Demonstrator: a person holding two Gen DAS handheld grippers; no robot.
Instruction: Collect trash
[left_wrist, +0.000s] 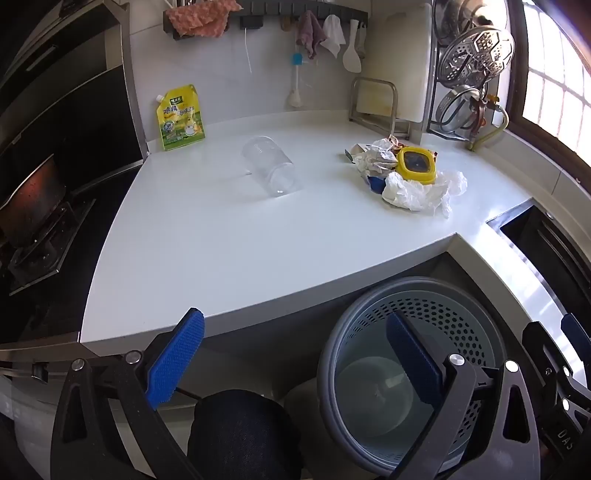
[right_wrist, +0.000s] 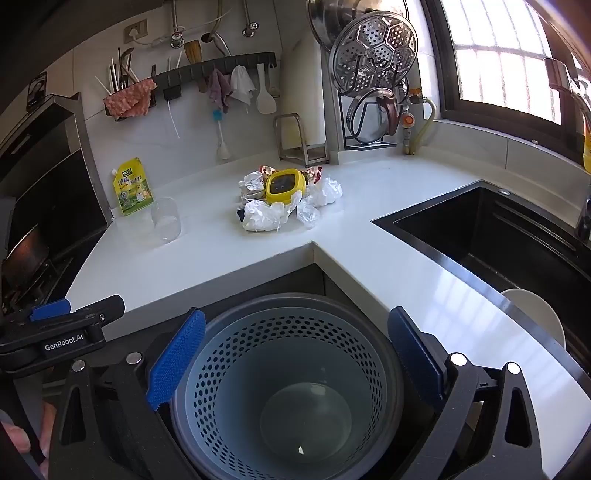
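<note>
A pile of trash (left_wrist: 410, 177) lies on the white counter (left_wrist: 229, 236): crumpled white tissues, wrappers and a yellow square lid (left_wrist: 416, 164). It also shows in the right wrist view (right_wrist: 284, 199). A clear plastic cup (left_wrist: 269, 170) lies on its side to the left of it (right_wrist: 166, 218). A grey perforated bin (right_wrist: 291, 376) stands on the floor below the counter corner (left_wrist: 417, 317). My left gripper (left_wrist: 295, 358) is open and empty in front of the counter edge. My right gripper (right_wrist: 295, 354) is open and empty above the bin.
A yellow seasoning pouch (left_wrist: 180, 118) leans on the wall at the back left. A stove with a pan (left_wrist: 29, 206) is on the left. A black sink (right_wrist: 498, 236) is on the right. Racks with lids and steamer trays (right_wrist: 373, 59) stand in the back corner.
</note>
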